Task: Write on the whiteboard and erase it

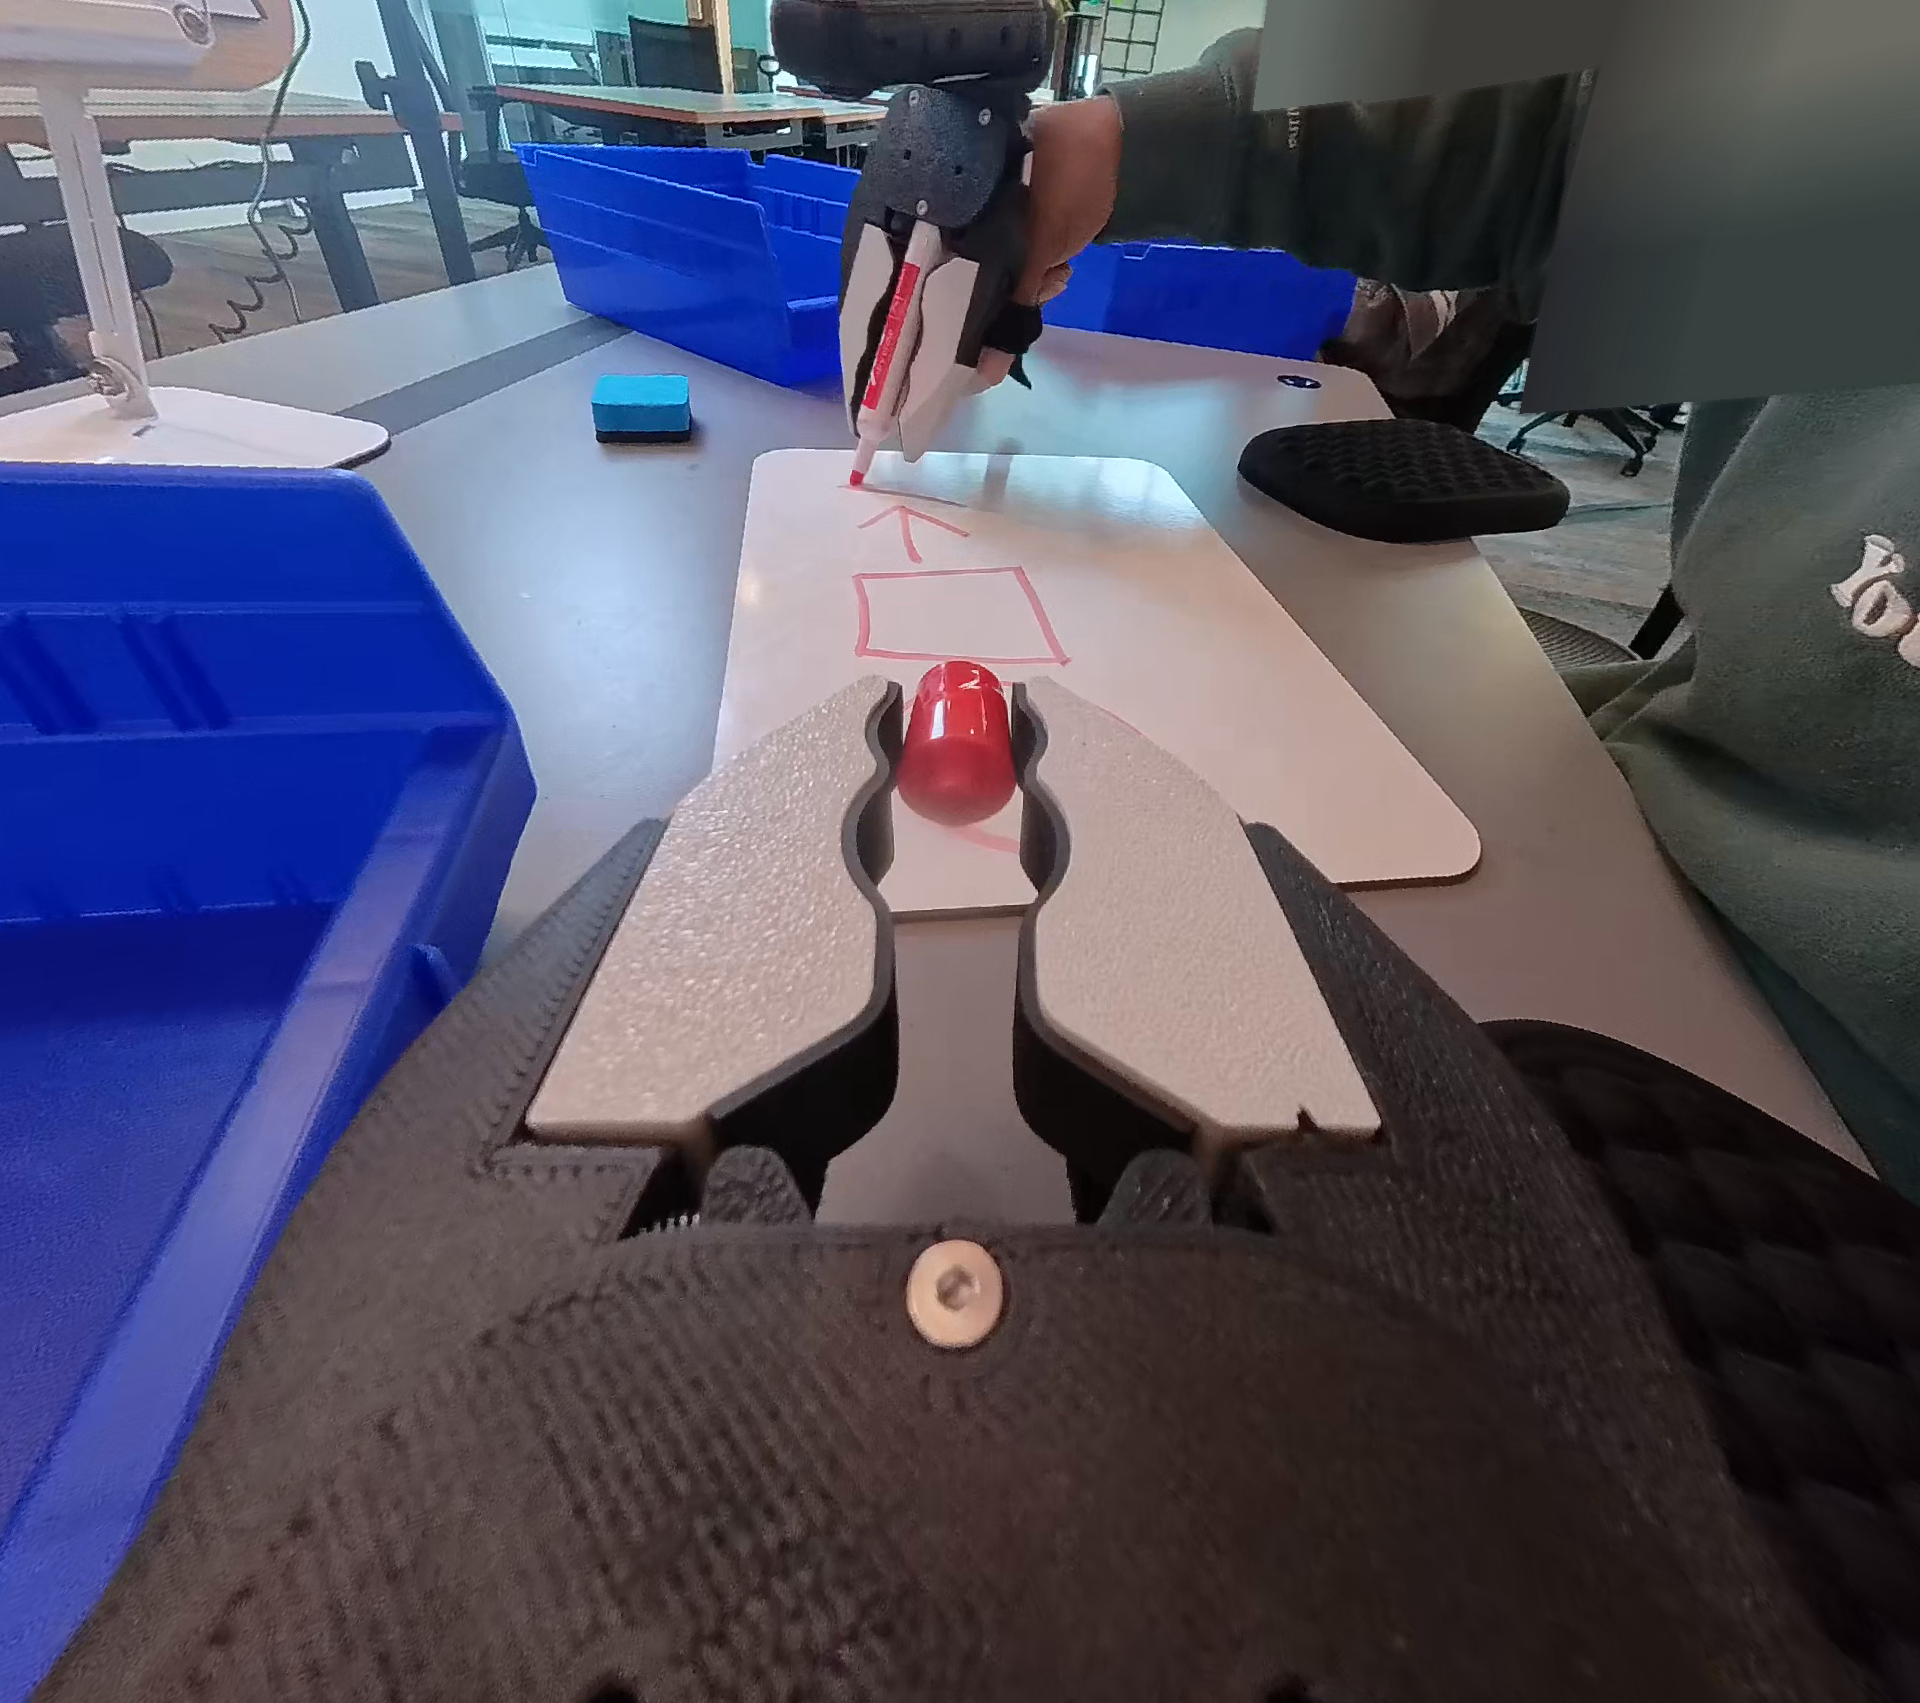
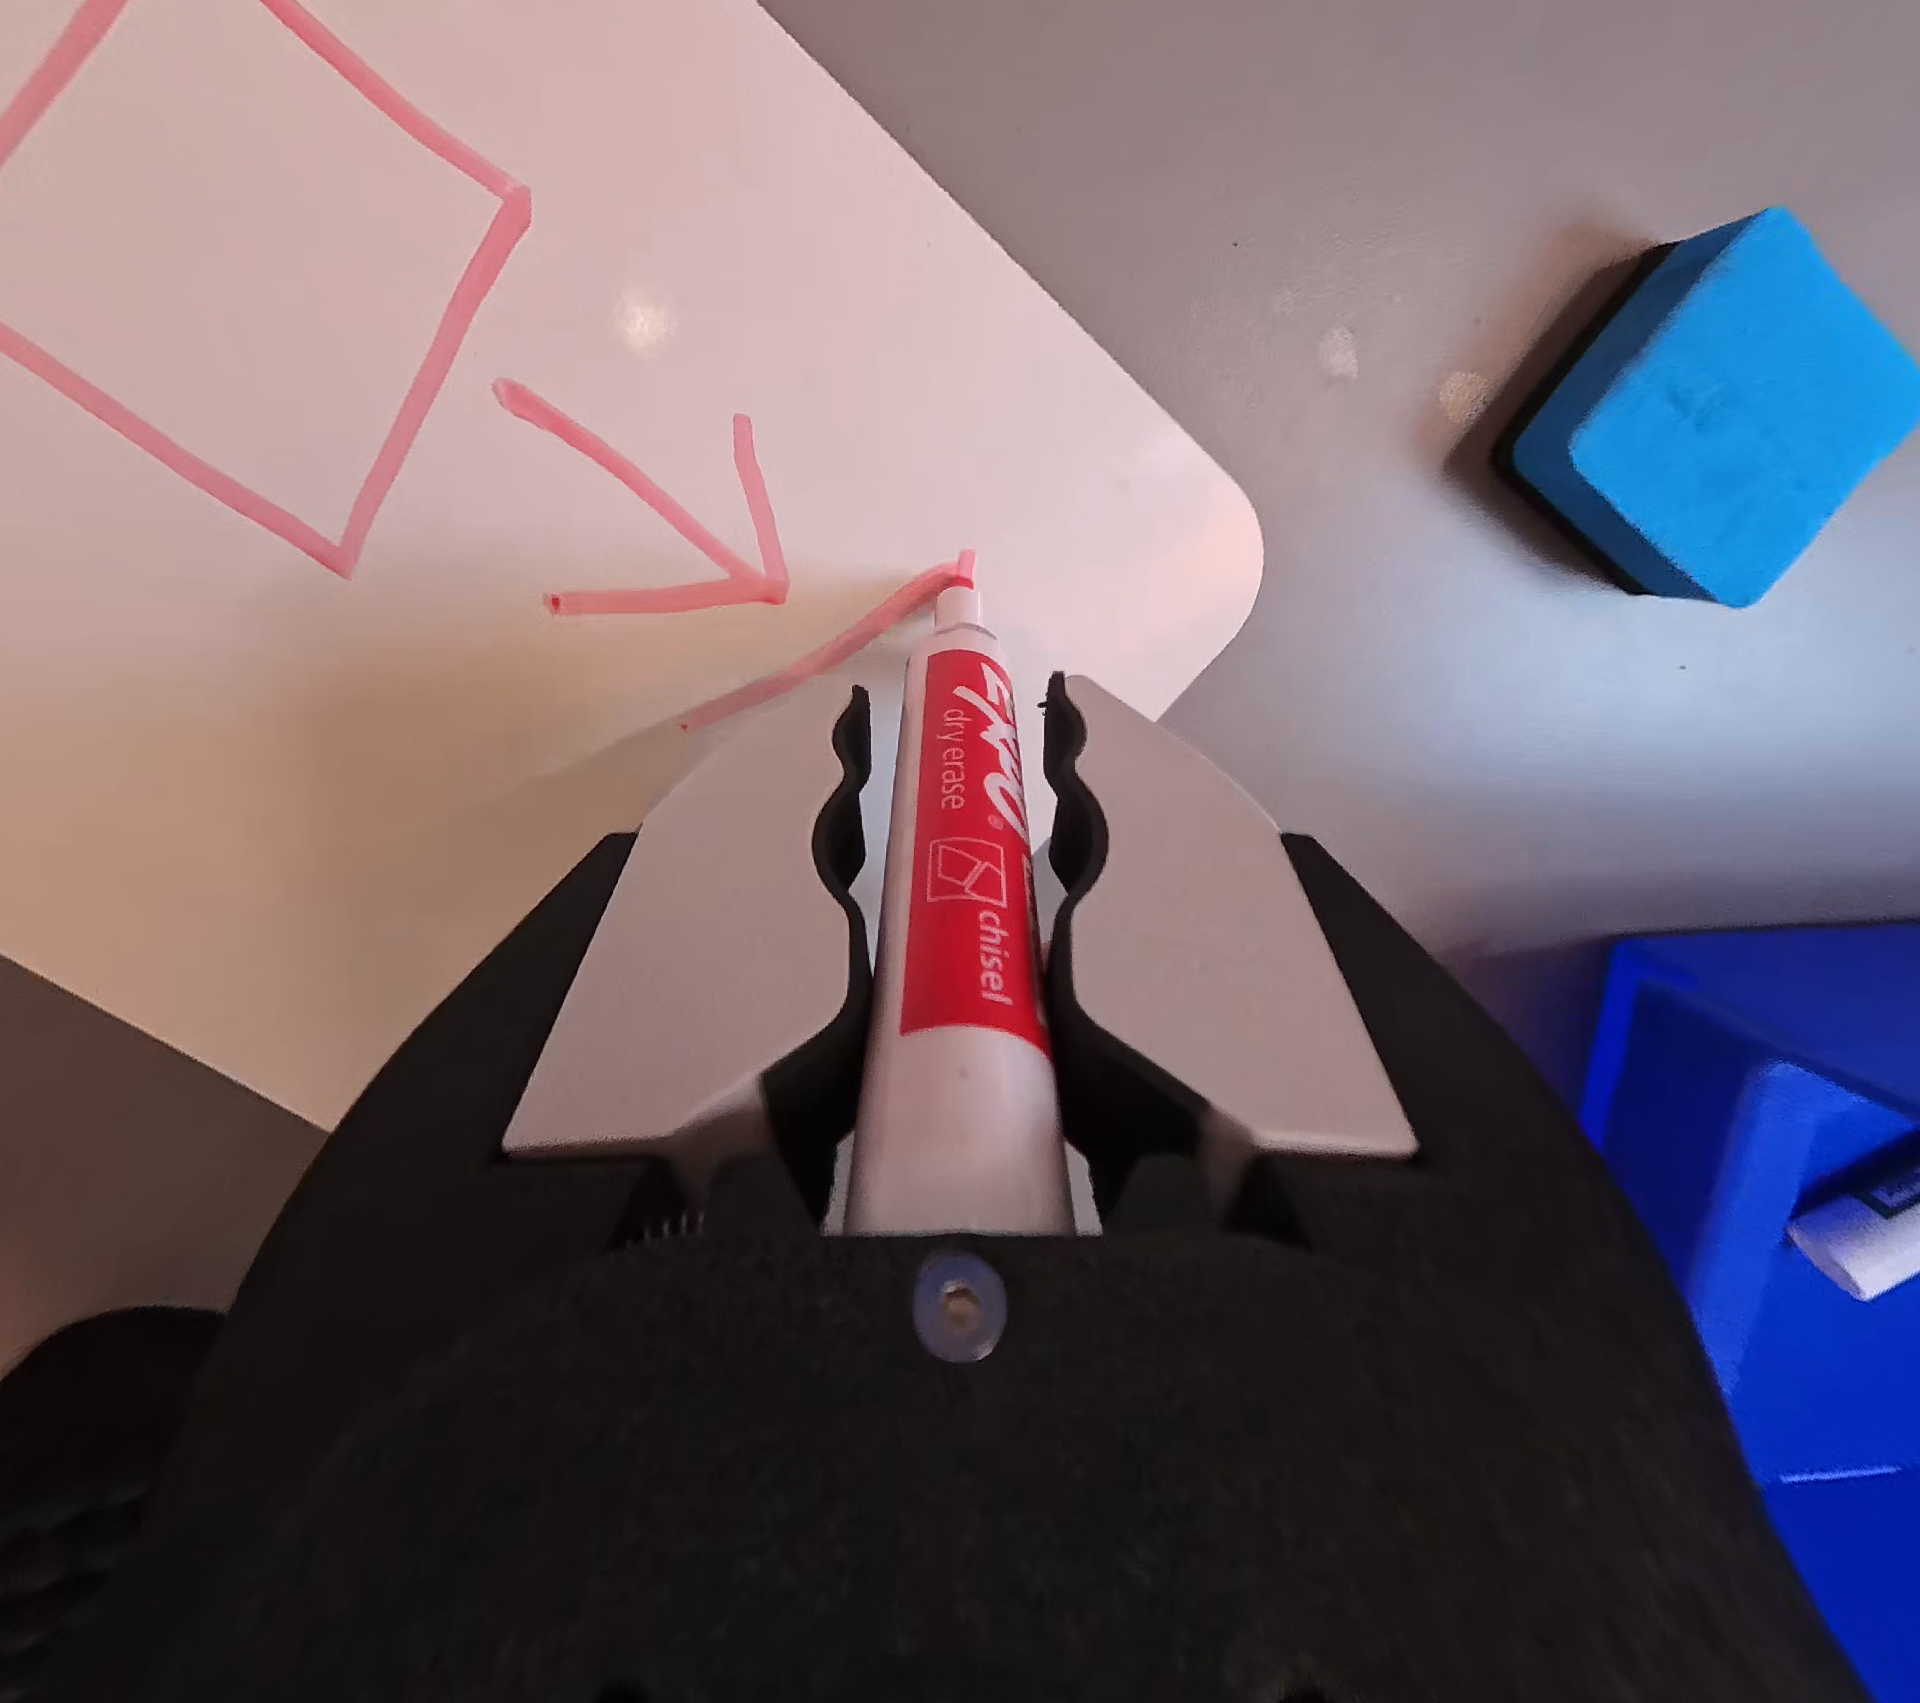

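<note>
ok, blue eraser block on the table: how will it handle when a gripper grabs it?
The eraser looks like foam on a dark felt base, so probably light and squashy under the fingers. Its blocky shape and flat seat on the table suggest it won't roll; a push likely slides it.

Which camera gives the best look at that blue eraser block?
The right wrist view: the eraser fills a large patch there, seen from above, lying on the table beside the whiteboard. In the left wrist view it is small and far off, seen side-on.
</note>
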A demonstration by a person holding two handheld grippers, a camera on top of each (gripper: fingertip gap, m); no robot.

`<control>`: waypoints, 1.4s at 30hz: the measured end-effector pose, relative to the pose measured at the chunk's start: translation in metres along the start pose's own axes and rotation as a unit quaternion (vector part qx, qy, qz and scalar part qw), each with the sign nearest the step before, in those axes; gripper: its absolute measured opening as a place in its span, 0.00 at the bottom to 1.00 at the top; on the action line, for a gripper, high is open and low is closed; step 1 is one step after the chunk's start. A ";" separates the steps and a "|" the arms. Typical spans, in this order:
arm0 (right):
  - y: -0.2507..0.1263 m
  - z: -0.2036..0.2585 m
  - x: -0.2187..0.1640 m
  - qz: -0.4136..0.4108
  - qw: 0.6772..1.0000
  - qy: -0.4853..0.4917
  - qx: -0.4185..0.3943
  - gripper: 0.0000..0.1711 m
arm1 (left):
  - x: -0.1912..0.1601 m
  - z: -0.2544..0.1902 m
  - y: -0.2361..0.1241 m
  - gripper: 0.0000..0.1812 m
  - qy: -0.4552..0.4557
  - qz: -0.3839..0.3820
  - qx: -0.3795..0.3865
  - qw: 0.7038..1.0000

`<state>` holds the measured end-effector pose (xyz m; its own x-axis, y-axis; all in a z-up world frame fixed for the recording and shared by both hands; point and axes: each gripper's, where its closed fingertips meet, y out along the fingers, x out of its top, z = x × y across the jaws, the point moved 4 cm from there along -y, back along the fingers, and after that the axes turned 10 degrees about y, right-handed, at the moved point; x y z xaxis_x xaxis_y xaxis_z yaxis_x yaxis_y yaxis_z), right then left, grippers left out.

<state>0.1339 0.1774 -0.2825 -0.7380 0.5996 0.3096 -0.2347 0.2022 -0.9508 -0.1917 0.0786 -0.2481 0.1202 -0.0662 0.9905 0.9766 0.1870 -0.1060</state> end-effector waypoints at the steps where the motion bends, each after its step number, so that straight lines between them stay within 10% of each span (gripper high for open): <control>1: -0.001 0.000 -0.003 0.002 1.000 0.000 -0.002 0.19 | 0.000 0.000 0.000 0.11 0.000 0.000 0.000 1.000; 13: -0.021 0.004 -0.060 0.021 0.999 0.038 -0.022 0.19 | 0.000 -0.001 0.001 0.11 0.004 0.004 0.000 1.000; 30: -0.012 0.052 -0.028 -0.020 0.999 -0.025 0.010 0.19 | 0.000 0.000 0.002 0.11 0.005 0.003 -0.001 1.000; 42: -0.100 0.090 0.018 -0.389 0.914 -0.014 0.117 0.20 | 0.017 -0.018 0.006 0.11 0.046 -0.053 -0.022 0.997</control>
<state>0.0867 0.0982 -0.1829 -0.3053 0.3244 0.8953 -0.8220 0.3850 -0.4197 -0.1810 0.0607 -0.2333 0.0294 -0.1724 0.9846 0.9914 0.1309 -0.0067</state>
